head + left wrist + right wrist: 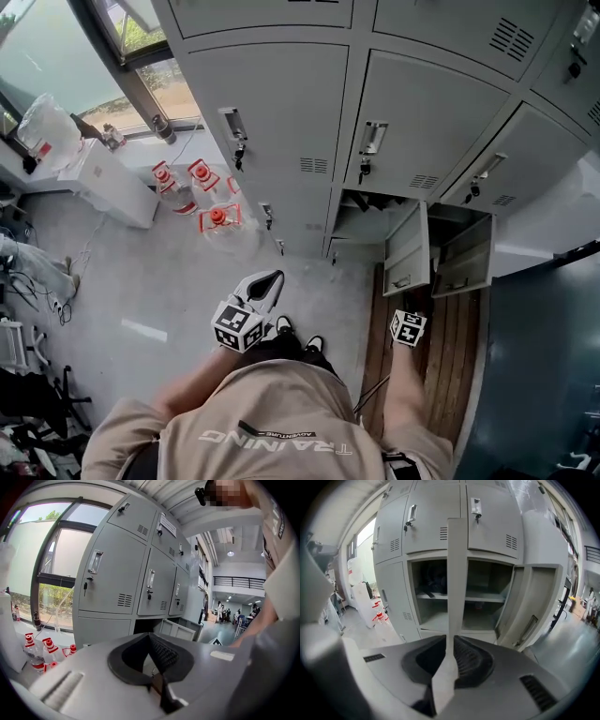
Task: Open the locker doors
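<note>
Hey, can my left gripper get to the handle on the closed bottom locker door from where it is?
Probably yes. The left gripper is empty, jaws together, and points toward the closed door's handle with nothing visible between them; the bottles stand off to the left.

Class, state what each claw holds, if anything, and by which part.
The right claw grips the open locker door by its edge. The left claw is shut and holds nothing.
</note>
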Action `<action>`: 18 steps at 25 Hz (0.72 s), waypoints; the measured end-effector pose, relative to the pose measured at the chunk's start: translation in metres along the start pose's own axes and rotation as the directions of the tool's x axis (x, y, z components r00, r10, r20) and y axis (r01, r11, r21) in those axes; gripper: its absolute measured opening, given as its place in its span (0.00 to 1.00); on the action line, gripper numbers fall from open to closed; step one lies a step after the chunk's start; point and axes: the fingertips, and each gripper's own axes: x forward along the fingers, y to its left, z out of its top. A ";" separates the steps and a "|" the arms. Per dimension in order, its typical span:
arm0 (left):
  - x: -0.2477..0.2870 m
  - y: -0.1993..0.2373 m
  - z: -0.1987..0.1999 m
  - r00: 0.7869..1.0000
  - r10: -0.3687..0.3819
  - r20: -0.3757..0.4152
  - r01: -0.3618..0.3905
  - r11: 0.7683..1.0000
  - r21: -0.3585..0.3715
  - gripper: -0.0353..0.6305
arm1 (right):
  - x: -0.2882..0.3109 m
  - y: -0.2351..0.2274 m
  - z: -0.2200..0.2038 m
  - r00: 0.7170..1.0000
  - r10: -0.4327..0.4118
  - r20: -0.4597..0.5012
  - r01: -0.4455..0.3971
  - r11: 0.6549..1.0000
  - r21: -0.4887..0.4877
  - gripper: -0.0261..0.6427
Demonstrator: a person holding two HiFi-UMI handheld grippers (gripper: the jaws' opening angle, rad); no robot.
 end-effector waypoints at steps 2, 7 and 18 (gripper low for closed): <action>-0.007 -0.001 0.000 1.000 0.024 0.011 -0.024 1.000 0.000 0.06 | -0.003 0.005 -0.002 1.000 0.010 0.019 -0.010 1.000 0.001 0.12; -0.034 0.012 -0.002 0.997 0.074 0.027 -0.074 0.997 0.006 0.06 | -0.026 0.058 0.002 0.994 0.062 0.094 -0.066 0.997 0.037 0.09; -0.096 0.088 -0.007 0.988 0.131 0.077 -0.127 0.991 -0.050 0.06 | -0.098 0.255 0.130 0.874 0.308 0.377 -0.272 0.951 -0.145 0.06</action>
